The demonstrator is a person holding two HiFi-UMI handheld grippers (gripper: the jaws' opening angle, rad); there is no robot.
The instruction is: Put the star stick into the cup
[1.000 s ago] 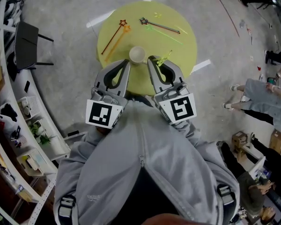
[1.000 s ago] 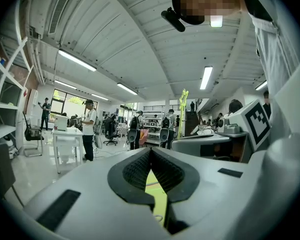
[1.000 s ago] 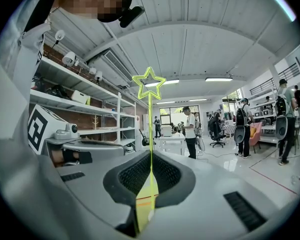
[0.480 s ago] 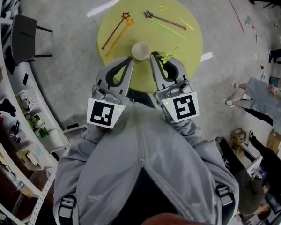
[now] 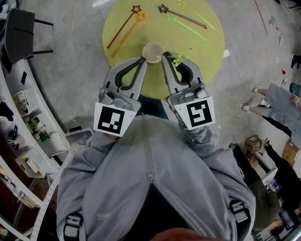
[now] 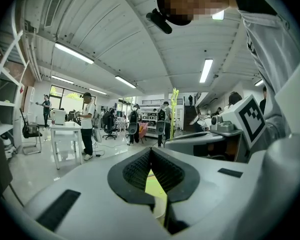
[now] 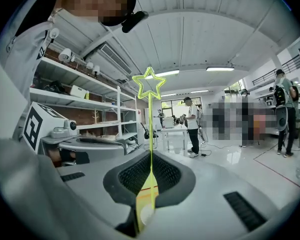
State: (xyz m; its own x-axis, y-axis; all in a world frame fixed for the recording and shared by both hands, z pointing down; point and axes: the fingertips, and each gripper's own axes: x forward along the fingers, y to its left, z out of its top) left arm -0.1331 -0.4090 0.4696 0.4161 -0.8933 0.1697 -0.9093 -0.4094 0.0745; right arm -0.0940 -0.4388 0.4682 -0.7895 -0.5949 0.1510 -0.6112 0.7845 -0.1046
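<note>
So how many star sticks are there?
6. Yellow-green star stick in the right gripper; five on the yellow table: red stick, orange stick, dark stick, green stick, yellow stick. Pale ones are faint; others may hide.

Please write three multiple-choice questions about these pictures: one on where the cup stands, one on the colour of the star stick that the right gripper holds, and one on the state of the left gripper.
1. Where does the cup stand?
A on the floor
B on the yellow table, near its close edge
C on a chair

2. What colour is the star stick in the right gripper?
A red
B blue
C yellow-green

3. How is the left gripper?
A shut and empty
B wide open
C shut on a stick

Answers: B, the head view shows the cup on the table, just ahead of both grippers. C, the right gripper view shows a yellow-green star above the jaws. A, the left gripper view shows its jaws together with nothing between.
</note>
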